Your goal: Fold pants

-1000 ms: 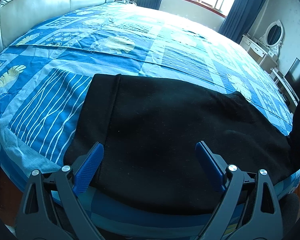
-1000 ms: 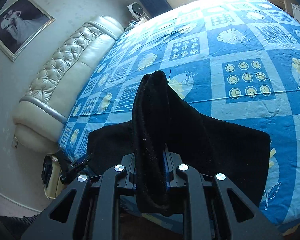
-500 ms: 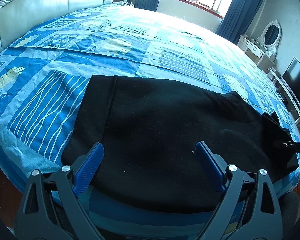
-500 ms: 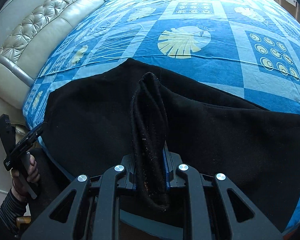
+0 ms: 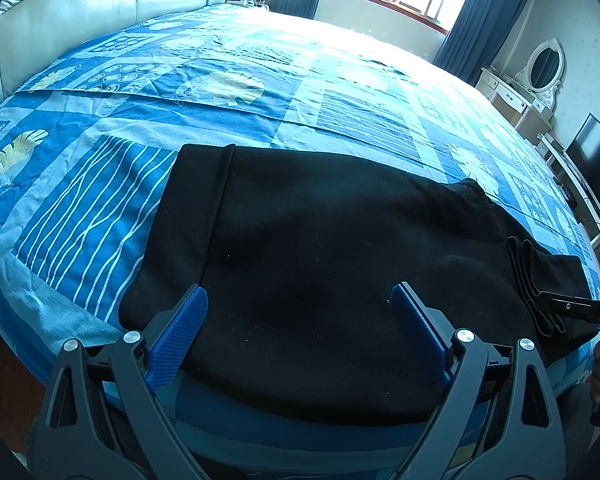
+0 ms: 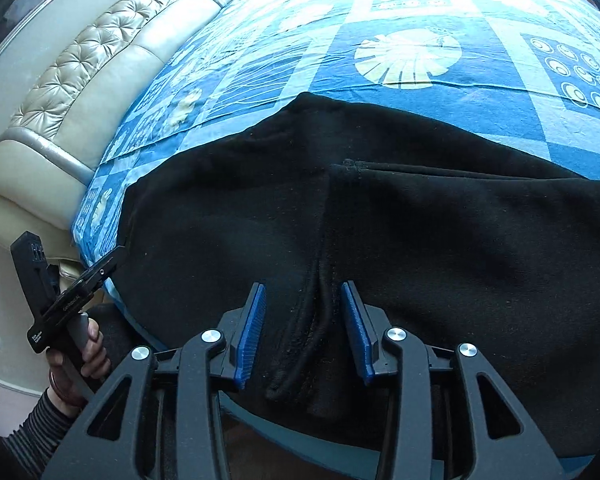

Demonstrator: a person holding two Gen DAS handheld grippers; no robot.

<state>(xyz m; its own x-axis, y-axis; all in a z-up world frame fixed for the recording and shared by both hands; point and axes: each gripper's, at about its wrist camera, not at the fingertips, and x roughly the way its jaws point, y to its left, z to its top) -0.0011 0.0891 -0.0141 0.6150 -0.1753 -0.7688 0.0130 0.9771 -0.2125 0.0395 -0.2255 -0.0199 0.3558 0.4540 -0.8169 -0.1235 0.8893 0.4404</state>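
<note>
The right gripper [image 6: 304, 320] is spread wide around a bunched fold of the black pants [image 6: 440, 232]. The left gripper [image 5: 300, 320] is spread wide too, over the pants at the near edge of the bed [image 5: 240, 92].

Right gripper [image 6: 306, 326] open, straddling bunched cuff [image 6: 300, 356] of black pants [image 6: 440, 240] spread on blue bedsheet [image 6: 412, 92].

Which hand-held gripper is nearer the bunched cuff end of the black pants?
Right. The right hand-held gripper sits open with the bunched cuff between its fingers. The left hand-held gripper, also open, hovers over the waistband end of the pants, apart from the cuff.
</note>
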